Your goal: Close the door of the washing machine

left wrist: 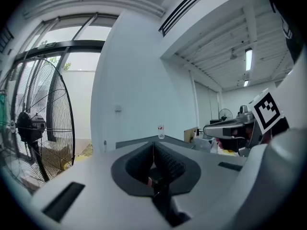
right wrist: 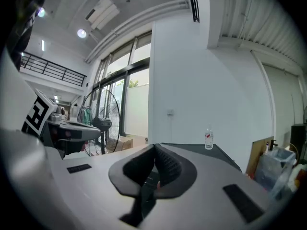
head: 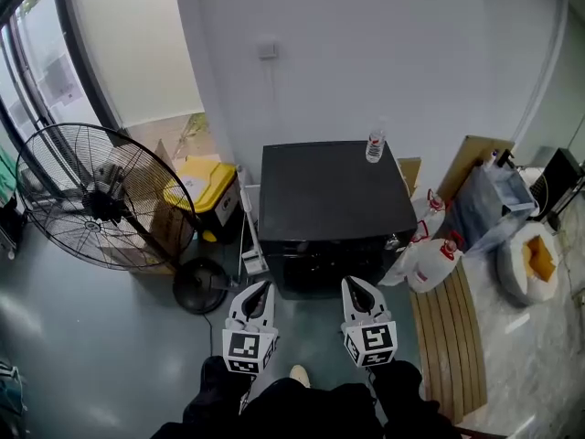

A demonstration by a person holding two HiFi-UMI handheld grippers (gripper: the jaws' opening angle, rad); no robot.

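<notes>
Two grippers sit low in the head view, side by side and apart. The left gripper (head: 263,288) and the right gripper (head: 353,284) both point up the frame at the washing machine (head: 329,199). Each has its jaws pressed together with nothing between them, as the left gripper view (left wrist: 153,144) and the right gripper view (right wrist: 155,148) show. Each of those views also catches the other gripper at its edge. One washing machine, a black box, stands at the middle of the frame with its back to the white wall (head: 366,53). Its dark front faces the grippers, and from above the door cannot be made out as standing away from that front. One clear bottle (head: 375,144) stands upright near the back right corner of its top. A strip of bare grey floor (head: 311,314) lies between the jaw tips and the machine's front. One shoe (head: 299,373) shows at the bottom edge between the grippers. Left of the machine the gap is narrow. One white long-handled tool (head: 249,236) leans in it, and one yellow-lidded bin (head: 206,186) sits just past that. One large standing fan (head: 91,199) fills the left middle, its round base (head: 201,286) near the machine's front left corner. Open floor spreads across the lower left. At least two white jugs (head: 434,263) with red caps crowd the machine's front right corner. One slatted wooden board (head: 448,337) lies below them, and bags (head: 530,259) fill the right edge.
</notes>
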